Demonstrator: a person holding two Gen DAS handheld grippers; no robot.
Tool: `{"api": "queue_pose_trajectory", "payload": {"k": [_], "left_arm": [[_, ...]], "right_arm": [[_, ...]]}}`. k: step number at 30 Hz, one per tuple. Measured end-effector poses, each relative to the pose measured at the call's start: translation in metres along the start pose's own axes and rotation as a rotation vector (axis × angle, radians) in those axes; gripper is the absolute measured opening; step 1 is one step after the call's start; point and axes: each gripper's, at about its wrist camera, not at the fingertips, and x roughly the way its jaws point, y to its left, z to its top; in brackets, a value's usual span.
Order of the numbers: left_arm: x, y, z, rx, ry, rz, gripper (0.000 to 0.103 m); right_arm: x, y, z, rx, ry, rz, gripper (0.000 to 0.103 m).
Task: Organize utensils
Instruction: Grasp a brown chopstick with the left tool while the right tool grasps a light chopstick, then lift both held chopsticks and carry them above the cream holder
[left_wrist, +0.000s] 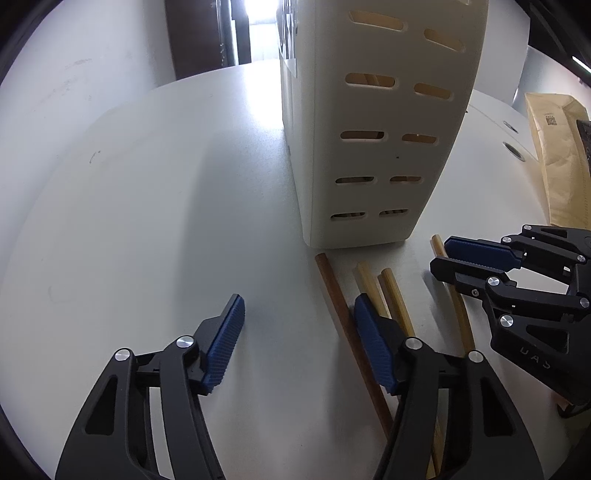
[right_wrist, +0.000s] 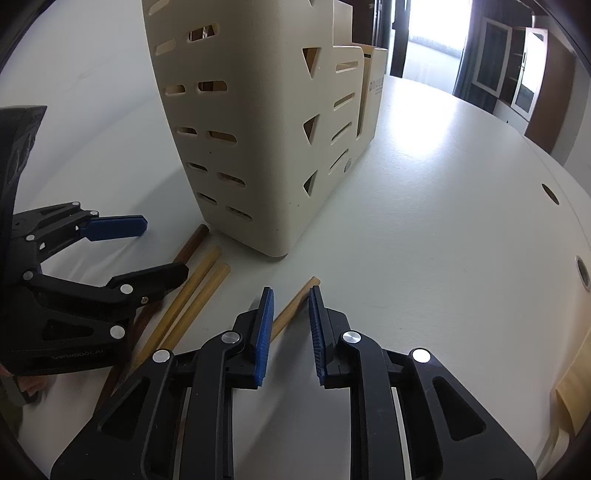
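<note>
**A:** So where's everything sitting right now?

**B:** Nearest, the left gripper (left_wrist: 297, 341) has its jaws spread wide over the white worktop (left_wrist: 147, 221). Its right pad rests against a dark brown stick (left_wrist: 334, 291), nothing pinched. Two pale sticks (right_wrist: 199, 291) lie just beside that brown one.

**A:** And the right one?

**B:** The right gripper (right_wrist: 290, 332) has its jaws narrowed around a fourth pale stick (right_wrist: 295, 304), which runs between the pads. There's a gap showing on both sides, so I'd say not clamped.

**A:** The holder?

**B:** The cream slotted caddy (left_wrist: 369, 147) stands upright just past the stick tips. A brown envelope (left_wrist: 557, 158) lies off toward the right edge.
</note>
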Motion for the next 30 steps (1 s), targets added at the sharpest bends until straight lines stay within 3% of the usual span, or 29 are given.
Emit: {"api": "queue_pose_trajectory", "payload": {"k": [2,7,13,22,30], "left_arm": [[0.001,-0.002,0.003,0.009,0.005,0.000,0.037],[0.001,-0.012,0.005,0.055,0.013,0.001,0.012],[0.001,-0.012,0.006,0.037,0.001,0.065,0.007],[-0.026,-0.008,0.010,-0.006,-0.075,0.038,0.007],[-0.080,0.009,0.007,-0.044,-0.203,-0.008,0.007]], "right_arm": [[0.001,0.003,0.000,0.001,0.000,0.004,0.016],[0.001,0.004,0.002,0.005,0.003,0.011,0.012],[-0.008,-0.003,0.005,0.032,-0.016,0.012,0.007],[-0.023,-0.009,0.011,0.037,-0.071,0.015,0.007],[-0.059,0.000,0.014,0.028,-0.197,0.018,0.007]]}}
